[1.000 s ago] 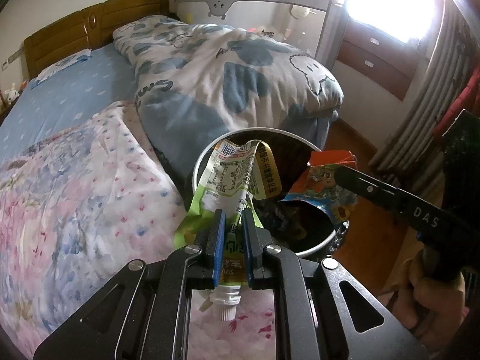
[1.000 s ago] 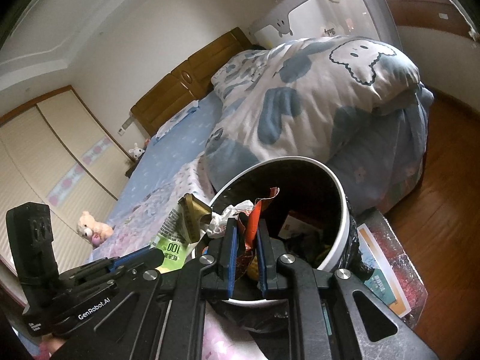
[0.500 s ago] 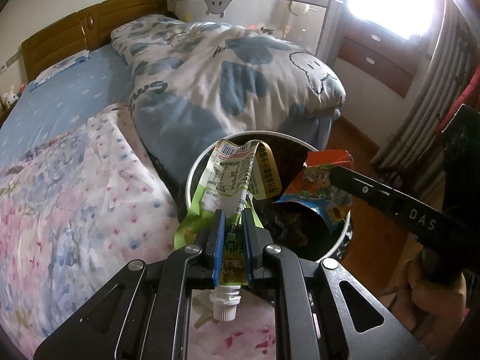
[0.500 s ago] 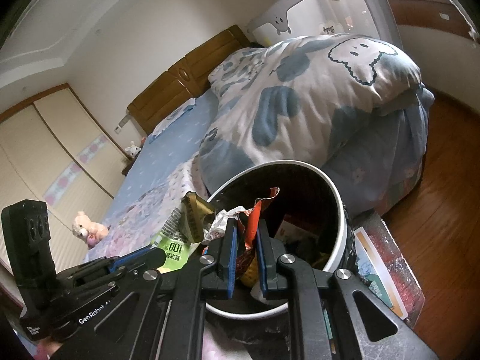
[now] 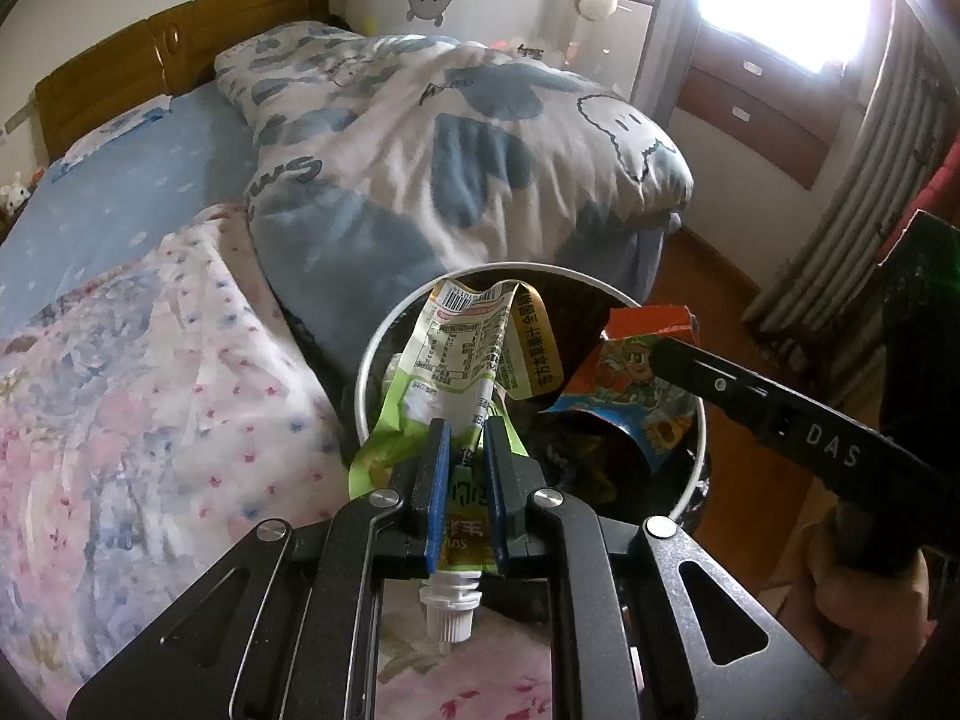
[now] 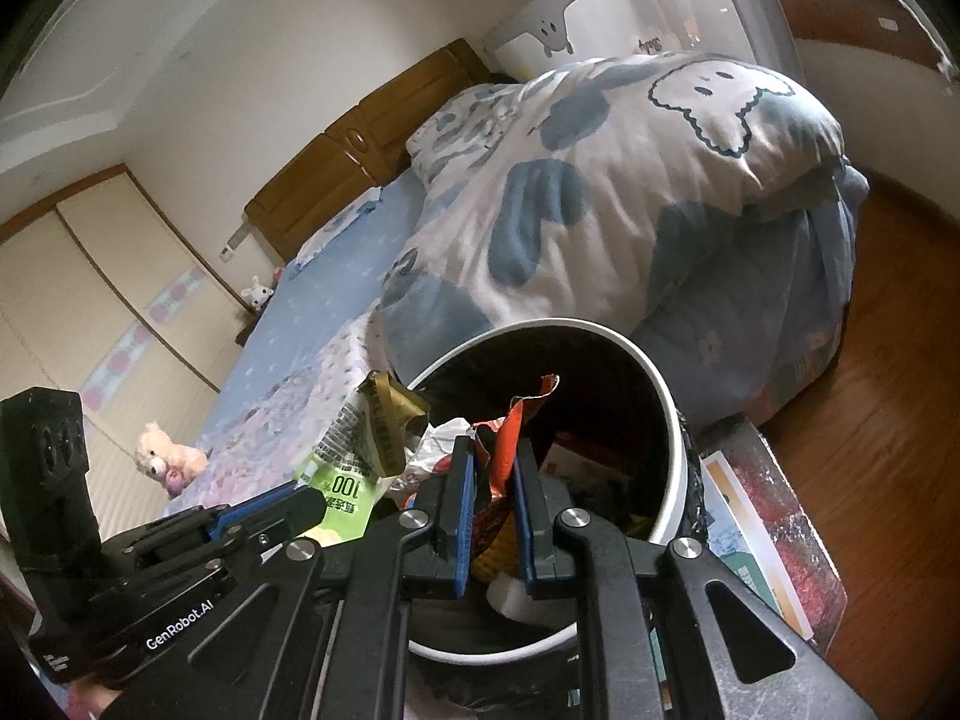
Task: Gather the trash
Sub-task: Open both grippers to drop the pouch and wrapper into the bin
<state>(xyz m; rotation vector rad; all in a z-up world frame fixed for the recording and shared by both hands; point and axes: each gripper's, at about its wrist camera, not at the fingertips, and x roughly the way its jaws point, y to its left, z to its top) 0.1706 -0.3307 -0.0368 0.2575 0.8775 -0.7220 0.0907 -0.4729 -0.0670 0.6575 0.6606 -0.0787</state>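
Observation:
My left gripper (image 5: pixel 462 438) is shut on a green and white juice pouch (image 5: pixel 462 354) with a white spout, held over the near rim of a white trash bin (image 5: pixel 372 360) lined with a black bag. My right gripper (image 6: pixel 493 456) is shut on an orange snack wrapper (image 6: pixel 510 426), held over the bin (image 6: pixel 666 408). The wrapper (image 5: pixel 636 372) also shows in the left wrist view, over the bin's right side. The pouch (image 6: pixel 348 468) and left gripper (image 6: pixel 264 510) show at lower left in the right wrist view. Trash lies inside the bin.
A bed with a floral sheet (image 5: pixel 120 396) is to the left. A blue and white cloud-print duvet (image 5: pixel 456 162) lies behind the bin. A wooden floor (image 6: pixel 888 372) and a printed mat (image 6: pixel 774 516) lie to the right. Curtains (image 5: pixel 840 192) hang far right.
Both grippers have moved slightly forward over the bin with their trash still held. The bin now sits lower and nearer in both views.

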